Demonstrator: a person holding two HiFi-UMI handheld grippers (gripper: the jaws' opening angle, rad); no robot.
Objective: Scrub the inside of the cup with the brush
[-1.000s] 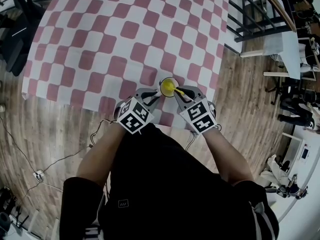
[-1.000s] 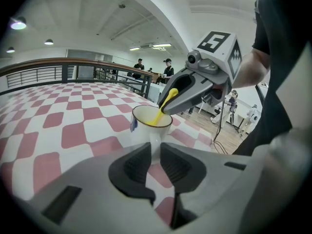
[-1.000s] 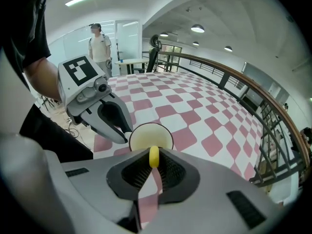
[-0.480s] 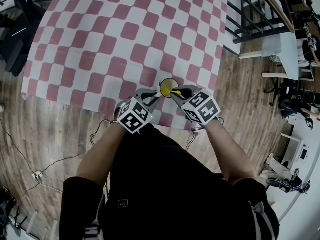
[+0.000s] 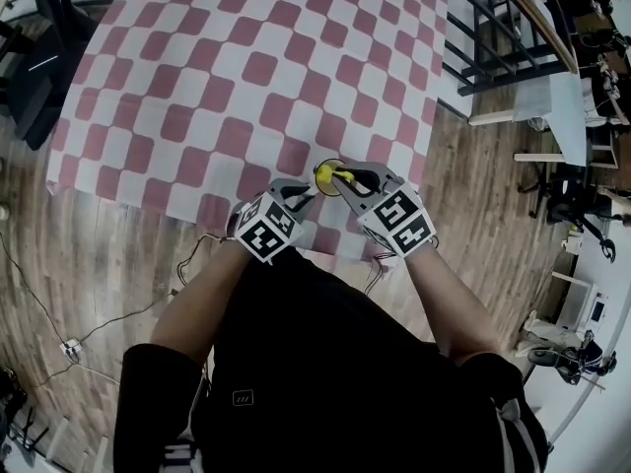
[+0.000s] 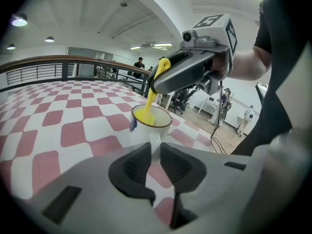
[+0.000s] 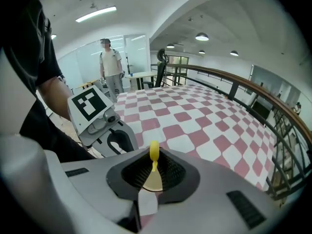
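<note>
Two grippers meet over one small cup point(image 6: 154, 129), which stands upright on the checked tablecloth point(image 5: 227, 87) near its close edge, just below the middle of the head view. The left gripper point(image 6: 155, 152) comes at it from the lower left, its jaws drawn in on the white handle side of the cup, so it appears clamped there to steady it. The right gripper point(image 5: 347, 180) lies just to the right of the cup and slightly above it, and its jaws are closed on the stem of the yellow brush point(image 6: 145, 115). What matters for the coming move is the brush's line. Its head sits down inside the cup's mouth. Its long axis slants up and out toward the right gripper, running to the upper right in the left gripper view. Both forearms reach forward from the body and angle inward, markers facing up, with both grippers pitched downward. As I judge it, the right hand does the scrubbing, and it should work the head around the inner wall without levering the rim against the left gripper's hold.
</note>
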